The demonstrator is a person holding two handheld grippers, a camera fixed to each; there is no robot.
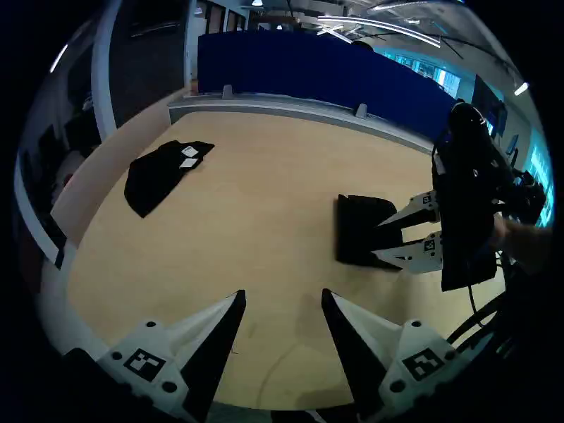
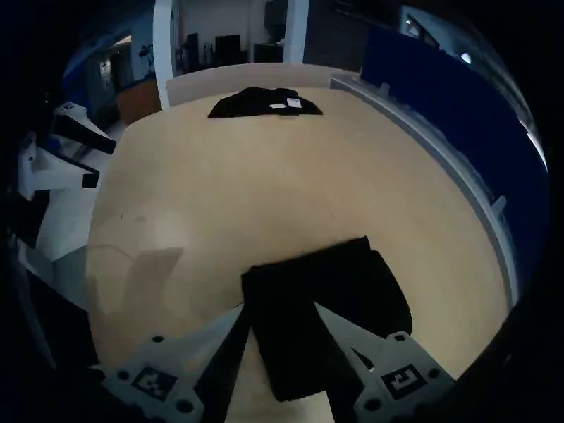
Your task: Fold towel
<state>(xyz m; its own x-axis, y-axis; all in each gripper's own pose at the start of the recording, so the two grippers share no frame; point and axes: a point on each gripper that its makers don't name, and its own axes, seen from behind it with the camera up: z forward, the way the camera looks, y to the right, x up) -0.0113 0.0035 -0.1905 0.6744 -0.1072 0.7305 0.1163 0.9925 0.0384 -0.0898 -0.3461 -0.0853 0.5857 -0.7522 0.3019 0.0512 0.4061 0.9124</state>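
Black and folded into a compact rectangle, the towel [image 2: 328, 285] lies flat on the pale wooden worktop [image 1: 268, 183], close to the edge where the right tongs [image 2: 280, 308] reach in. Those tongs are released: their two fingers stand spread apart above the towel, one over its left border and one over its middle, without pinching it. A hand [image 1: 525, 240] holds them from beyond that edge. The left tongs [image 1: 282, 292] are released as well, fingers wide apart over bare wood at a neighbouring edge, well apart from the towel. A second black cloth [image 1: 163, 176] with small white tags lies crumpled near the worktop's opposite edge. A blue partition [image 1: 317, 70] runs behind the far side.
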